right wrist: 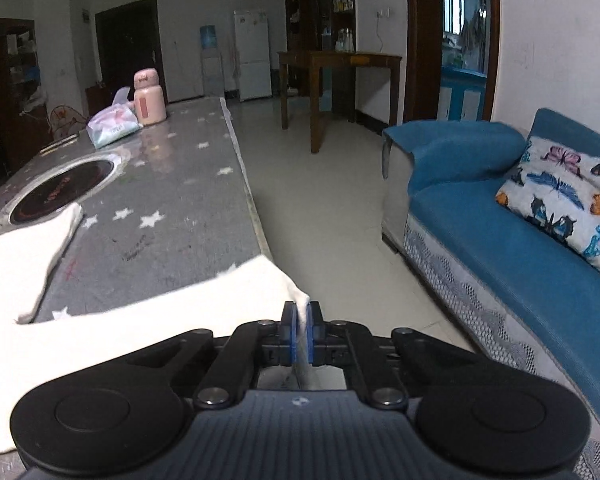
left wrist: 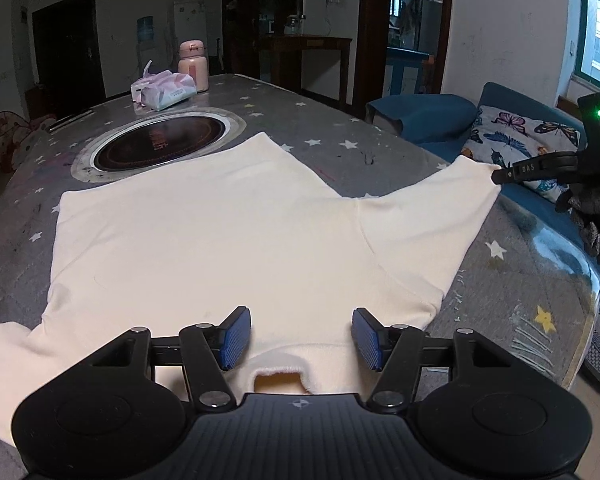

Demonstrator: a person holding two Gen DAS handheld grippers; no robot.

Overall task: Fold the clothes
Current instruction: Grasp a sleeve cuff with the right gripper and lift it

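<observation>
Left gripper [left wrist: 301, 338]: wide apart over cream shirt [left wrist: 220, 224] collar, empty | right gripper [right wrist: 301, 322]: clamped on sleeve cuff [right wrist: 296, 294] | star-print table [right wrist: 188, 216]; blue sofa [right wrist: 500, 224] beside.

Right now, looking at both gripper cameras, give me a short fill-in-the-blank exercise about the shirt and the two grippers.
1. The right gripper is shut on the shirt's ____.
2. The left gripper hovers ____ above the collar.
3. The cream shirt lies spread on the ____-patterned table.
4. Beyond the shirt, a pink ____ stands beside the tissue pack.

Missing words: sleeve; open; star; bottle
</observation>
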